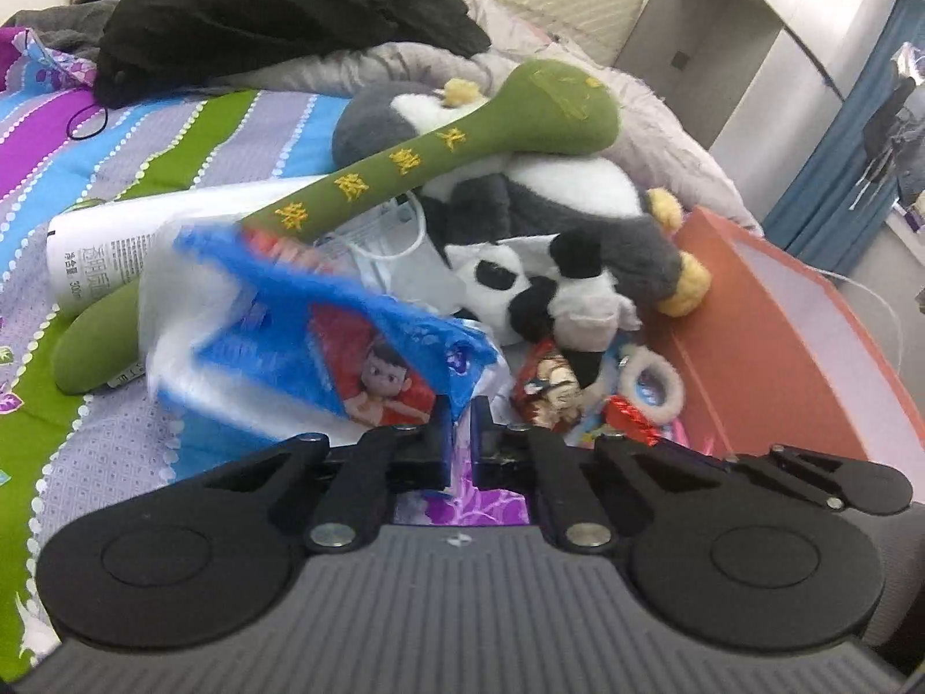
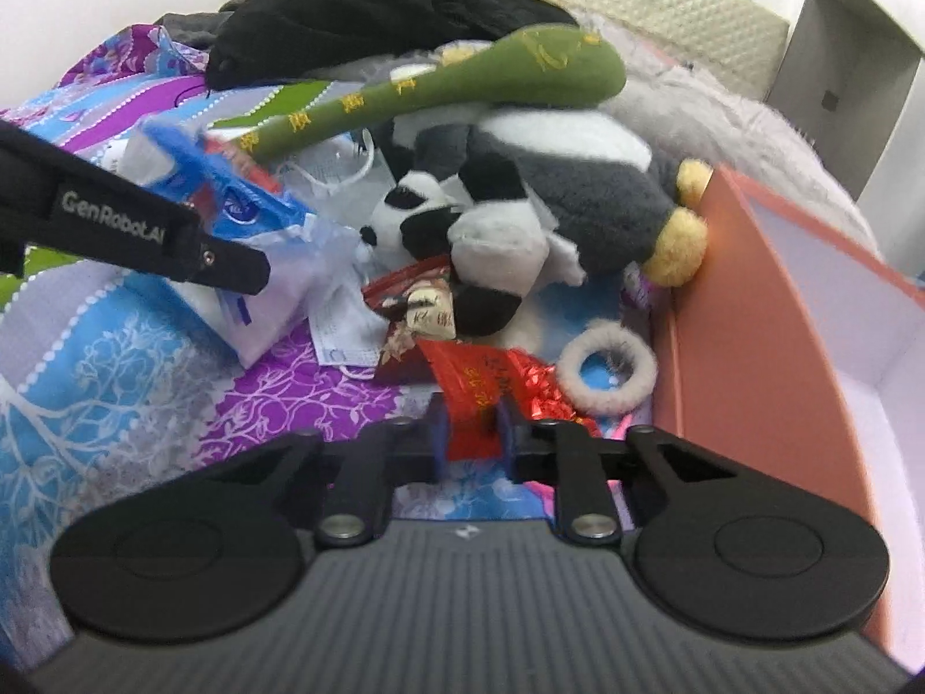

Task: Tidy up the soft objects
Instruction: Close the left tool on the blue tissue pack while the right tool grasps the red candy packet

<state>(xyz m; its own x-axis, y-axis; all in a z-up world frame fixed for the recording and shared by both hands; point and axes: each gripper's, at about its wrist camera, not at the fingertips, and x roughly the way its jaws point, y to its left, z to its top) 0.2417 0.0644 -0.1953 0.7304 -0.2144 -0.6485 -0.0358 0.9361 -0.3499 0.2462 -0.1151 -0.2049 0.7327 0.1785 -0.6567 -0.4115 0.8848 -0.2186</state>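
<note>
Blue plastic of one tissue pack is pinched by its torn corner between the nearly closed jaws of the left gripper; the pack hangs blurred above the striped bedspread, just beside the pile. In the right wrist view the same pack shows behind the left gripper's black finger.

The right gripper has its jaws clamped on one red foil wrapper, which lies on the bedspread near the orange box at the bed's right edge.

One panda plush lies head-down in the middle of the pile, with one grey plush with yellow feet over it, its feet touching the box wall. One green stuffed club with yellow characters lies across both. One fluffy hair ring lies just beside the box. One white bottle lies on its side under the club. One heap of black clothing sits towards the head of the bed.
</note>
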